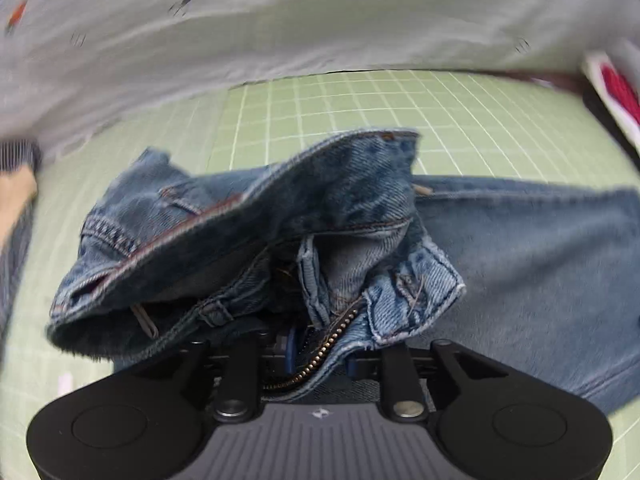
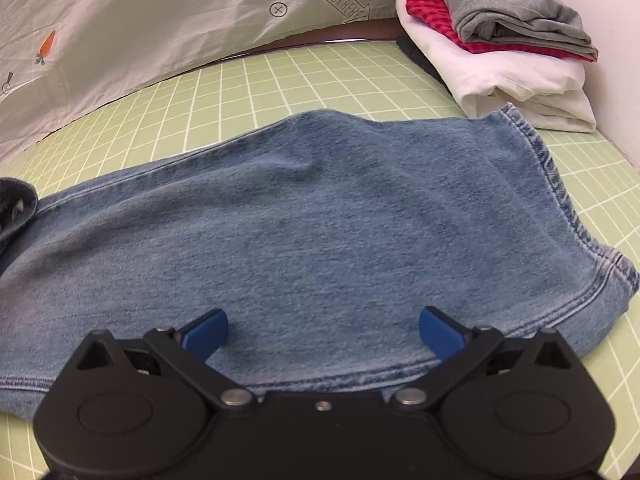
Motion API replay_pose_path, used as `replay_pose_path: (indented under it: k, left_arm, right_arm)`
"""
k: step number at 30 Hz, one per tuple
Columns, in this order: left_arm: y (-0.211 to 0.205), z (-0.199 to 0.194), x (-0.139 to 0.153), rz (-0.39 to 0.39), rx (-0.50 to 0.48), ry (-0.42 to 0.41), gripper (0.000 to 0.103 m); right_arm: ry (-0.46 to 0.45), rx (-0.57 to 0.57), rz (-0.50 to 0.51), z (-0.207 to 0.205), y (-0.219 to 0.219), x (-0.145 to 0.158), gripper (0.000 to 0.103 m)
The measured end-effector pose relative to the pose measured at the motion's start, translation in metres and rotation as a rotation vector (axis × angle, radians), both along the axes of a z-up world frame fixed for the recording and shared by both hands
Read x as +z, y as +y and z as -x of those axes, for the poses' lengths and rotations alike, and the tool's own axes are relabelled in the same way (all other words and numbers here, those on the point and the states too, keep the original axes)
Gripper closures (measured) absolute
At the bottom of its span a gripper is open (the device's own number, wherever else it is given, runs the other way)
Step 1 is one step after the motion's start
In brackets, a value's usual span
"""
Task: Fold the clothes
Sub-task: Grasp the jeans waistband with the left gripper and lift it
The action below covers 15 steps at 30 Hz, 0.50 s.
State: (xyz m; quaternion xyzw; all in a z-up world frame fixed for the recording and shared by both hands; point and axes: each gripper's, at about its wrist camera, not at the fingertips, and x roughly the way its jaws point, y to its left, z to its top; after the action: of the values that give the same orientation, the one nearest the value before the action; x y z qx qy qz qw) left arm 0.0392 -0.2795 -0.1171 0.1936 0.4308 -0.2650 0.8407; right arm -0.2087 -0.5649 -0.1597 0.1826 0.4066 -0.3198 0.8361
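Cutting mat (image 2: 320, 80), green, gridded: carries everything.

Jeans (image 2: 300, 220), blue denim: legs laid flat across the mat's middle, hems toward its right edge; waistband (image 1: 248, 216) bunched up at the left end. Judged heavy, stiff at seams, limp between, not slippery. Best taken at waistband or hem, where doubled cloth gives purchase.

Folded stack (image 2: 500, 40): grey, red-checked and white garments at the far right corner.

Right gripper (image 2: 324, 334): jaws spread wide over the leg, pinching nothing.

Left gripper (image 1: 320, 346): fingertips buried in fly and zipper (image 1: 320, 354); grip cannot be told.
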Motion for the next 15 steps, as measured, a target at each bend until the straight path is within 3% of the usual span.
replay_pose_path:
  k: [4, 8, 10, 15]
  left_arm:
    - [0.013, -0.009, 0.012, 0.105, 0.029, 0.074, 0.068]
    - [0.045, -0.012, 0.028, 0.317, 0.051, 0.198, 0.054]
    - [0.064, -0.012, 0.038, 0.408, 0.086, 0.196, 0.045]
    - [0.108, -0.02, 0.057, 0.499, 0.209, 0.185, 0.045]
  right_arm:
    - [-0.016, -0.028, -0.01, 0.0, -0.01, 0.0, 0.0]
    - [-0.003, -0.056, 0.01, -0.009, -0.015, -0.001, 0.0]
    - [0.008, -0.07, 0.023, -0.013, -0.017, -0.003, 0.0]
    - [0.007, -0.1, 0.031, -0.015, -0.016, -0.004, 0.0]
